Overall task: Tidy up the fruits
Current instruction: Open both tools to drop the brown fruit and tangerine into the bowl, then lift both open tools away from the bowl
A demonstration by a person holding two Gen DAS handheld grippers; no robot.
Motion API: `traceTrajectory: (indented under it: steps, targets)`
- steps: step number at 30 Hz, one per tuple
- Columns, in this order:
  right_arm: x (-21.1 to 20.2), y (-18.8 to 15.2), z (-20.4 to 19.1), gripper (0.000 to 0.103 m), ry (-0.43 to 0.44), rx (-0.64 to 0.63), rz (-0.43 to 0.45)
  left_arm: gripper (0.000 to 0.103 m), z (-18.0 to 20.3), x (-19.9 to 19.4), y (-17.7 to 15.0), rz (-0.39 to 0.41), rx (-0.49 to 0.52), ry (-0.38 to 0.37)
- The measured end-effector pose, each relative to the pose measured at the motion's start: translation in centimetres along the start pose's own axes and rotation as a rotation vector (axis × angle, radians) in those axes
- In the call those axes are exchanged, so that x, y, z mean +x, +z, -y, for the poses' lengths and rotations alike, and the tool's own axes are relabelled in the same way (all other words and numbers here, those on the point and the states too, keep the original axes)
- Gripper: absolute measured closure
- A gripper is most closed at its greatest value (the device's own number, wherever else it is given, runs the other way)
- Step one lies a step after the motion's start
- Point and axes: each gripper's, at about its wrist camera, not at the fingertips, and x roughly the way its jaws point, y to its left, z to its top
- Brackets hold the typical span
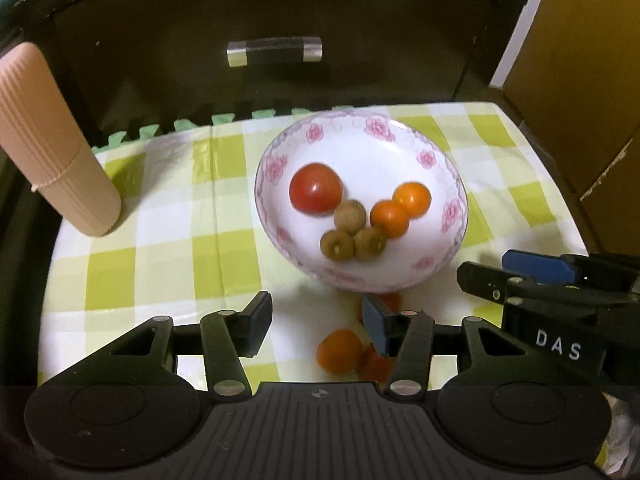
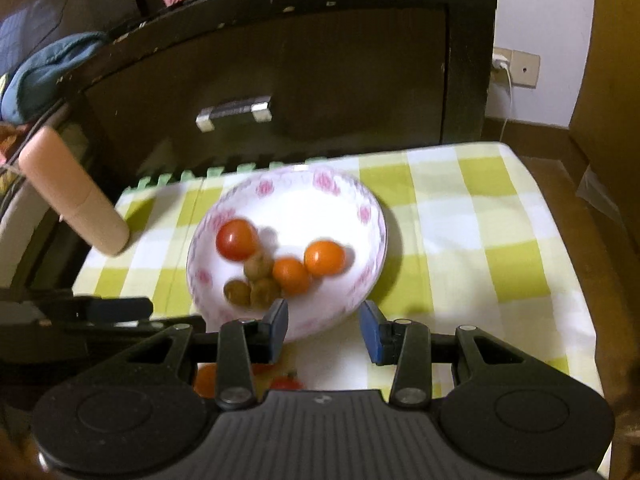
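Item 1: floral bowl (image 1: 440,160), white with a pink flower border, standing on the checked tablecloth (image 1: 168,240) toward the far edge of the table, near its middle.

Contents of the bowl: one red tomato (image 1: 316,187); two orange cherry tomatoes (image 1: 390,218) touching one another on the right; three small brown round fruits, probably longans (image 1: 350,217), clustered at the near side between the red and the orange.

Item 2: loose fruit on the table, outside the bowl near the near edge: an orange cherry tomato (image 1: 339,350) with a redder one touching it, both partly hidden behind the tool fingers. How many more lie there I cannot tell.

Item 3: left tool (image 1: 316,326), jaws apart, nothing between the pads; it hangs above the loose fruit.

Item 4: right tool (image 2: 324,330), jaws apart by a narrower gap and empty, poised over the bowl's near rim.

Item 5: ribbed pink cylinder (image 1: 52,148), leaning at the table's left far corner. Dark cabinet with metal handle (image 1: 275,51) behind the far edge.

Step in hand, by my judgement: between picks, with part of the fruit already gathered. The next move seems to call for a tool to come down over one loose tomato, close gently enough not to crush it, and carry it to the bowl.
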Motion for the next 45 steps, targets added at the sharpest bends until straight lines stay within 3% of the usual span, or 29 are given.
traceTrajectory:
  steps: [13,40,45]
  targets:
    - [1.9,-2.8,-0.7,0.065,0.015,-0.020,-0.102,0.042,-0.8,0.4,-0.9,-0.032,-0.019,-0.010]
    - [5.1,-2.8,-1.1,0.063,0.115,0.068,-0.185,0.040,-2.9,1.4,-1.0,-0.061,-0.076,-0.024]
    - [4.9,-2.8,-1.4,0.063,0.108,0.031,-0.188,0.039,-3.1,1.4,-1.1,-0.065,-0.083,-0.031]
